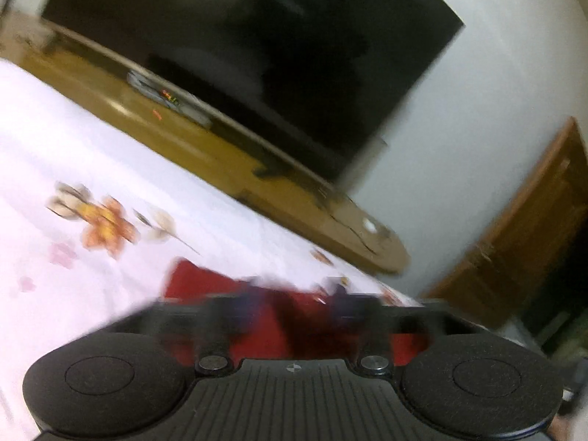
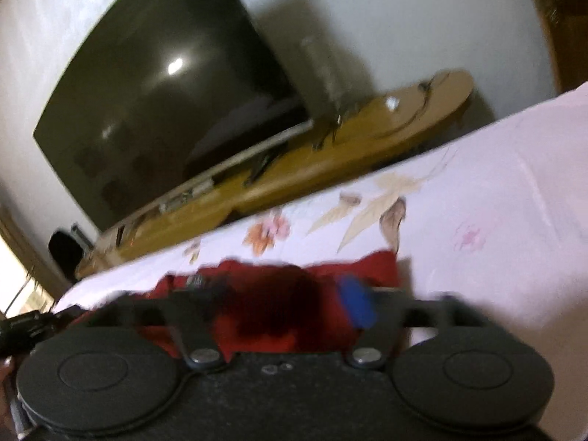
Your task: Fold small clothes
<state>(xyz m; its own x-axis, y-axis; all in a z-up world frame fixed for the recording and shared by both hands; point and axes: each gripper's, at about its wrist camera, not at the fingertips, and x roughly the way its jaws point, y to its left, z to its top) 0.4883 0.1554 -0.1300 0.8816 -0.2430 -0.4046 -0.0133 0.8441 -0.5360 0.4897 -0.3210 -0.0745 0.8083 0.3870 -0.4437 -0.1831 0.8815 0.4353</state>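
Observation:
A small red garment (image 1: 220,286) lies on a white bedsheet with flower prints (image 1: 73,154). In the left wrist view my left gripper (image 1: 294,305) is low over the garment; its fingers are blurred and the red cloth fills the gap between them. In the right wrist view the same red garment (image 2: 371,264) sits under my right gripper (image 2: 283,305), whose fingers are spread with red cloth between them; one fingertip (image 2: 354,301) shows a blue pad. Both views are motion-blurred, so grip on the cloth is unclear.
A large dark TV (image 1: 257,44) stands on a long wooden shelf (image 1: 257,169) beyond the bed's far edge; both also show in the right wrist view, the TV (image 2: 165,110) on the shelf (image 2: 330,139). A wooden cabinet (image 1: 514,239) stands to the right. The wall (image 2: 404,18) is white.

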